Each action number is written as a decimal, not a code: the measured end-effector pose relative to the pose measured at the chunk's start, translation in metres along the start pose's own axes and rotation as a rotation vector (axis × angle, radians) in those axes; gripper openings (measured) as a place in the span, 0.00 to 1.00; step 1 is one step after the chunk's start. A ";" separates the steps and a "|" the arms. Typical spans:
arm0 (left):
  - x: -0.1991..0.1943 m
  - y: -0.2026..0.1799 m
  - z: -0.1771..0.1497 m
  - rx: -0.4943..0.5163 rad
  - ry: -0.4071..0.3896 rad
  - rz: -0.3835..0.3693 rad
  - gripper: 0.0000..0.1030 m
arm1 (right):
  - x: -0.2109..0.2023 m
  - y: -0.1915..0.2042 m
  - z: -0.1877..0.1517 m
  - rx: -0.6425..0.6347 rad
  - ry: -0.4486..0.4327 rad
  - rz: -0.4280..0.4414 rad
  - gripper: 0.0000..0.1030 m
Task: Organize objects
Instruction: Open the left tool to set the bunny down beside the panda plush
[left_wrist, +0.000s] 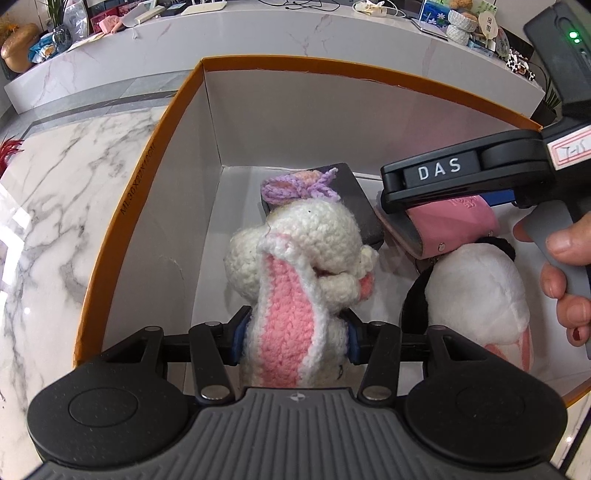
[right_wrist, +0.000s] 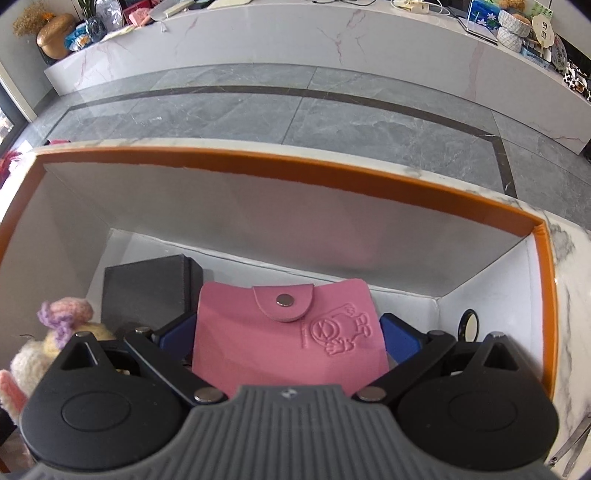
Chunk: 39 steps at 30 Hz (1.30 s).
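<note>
My left tool (left_wrist: 293, 338) pinches a white-and-pink crocheted yarn rabbit (left_wrist: 295, 266), nubbly and matt. My right tool (right_wrist: 288, 332) clamps a smooth pink leather-look pouch (right_wrist: 288, 332) with a shiny metal snap. The orange-rimmed cardboard box (left_wrist: 192, 88) looks matt; the white marble bench (left_wrist: 55, 203) is glossy.

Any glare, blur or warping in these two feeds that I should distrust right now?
Left wrist: sharp; window glare whitens the marble tabletop at left; fisheye bows the orange-rimmed box. Right wrist: sharp on the pink pouch, even daylight, box rim curved, dark corners.
</note>
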<state>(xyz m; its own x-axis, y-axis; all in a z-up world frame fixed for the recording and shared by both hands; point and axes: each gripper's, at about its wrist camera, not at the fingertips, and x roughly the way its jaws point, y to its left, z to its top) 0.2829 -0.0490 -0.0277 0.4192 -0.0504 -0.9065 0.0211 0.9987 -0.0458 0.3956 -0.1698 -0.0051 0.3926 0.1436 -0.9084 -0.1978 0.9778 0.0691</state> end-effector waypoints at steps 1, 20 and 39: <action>0.000 0.000 0.000 0.000 0.001 0.000 0.55 | 0.001 0.000 0.000 -0.001 0.004 -0.004 0.98; -0.003 -0.001 0.001 -0.017 0.017 -0.009 0.61 | 0.013 -0.001 0.001 -0.005 0.050 -0.018 0.99; -0.005 0.000 0.003 -0.023 0.019 -0.024 0.81 | 0.009 -0.003 0.000 0.000 0.044 -0.013 0.99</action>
<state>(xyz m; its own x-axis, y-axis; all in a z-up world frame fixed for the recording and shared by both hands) 0.2836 -0.0488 -0.0223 0.4015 -0.0748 -0.9128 0.0098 0.9970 -0.0774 0.3997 -0.1720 -0.0137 0.3549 0.1245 -0.9266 -0.1927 0.9795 0.0578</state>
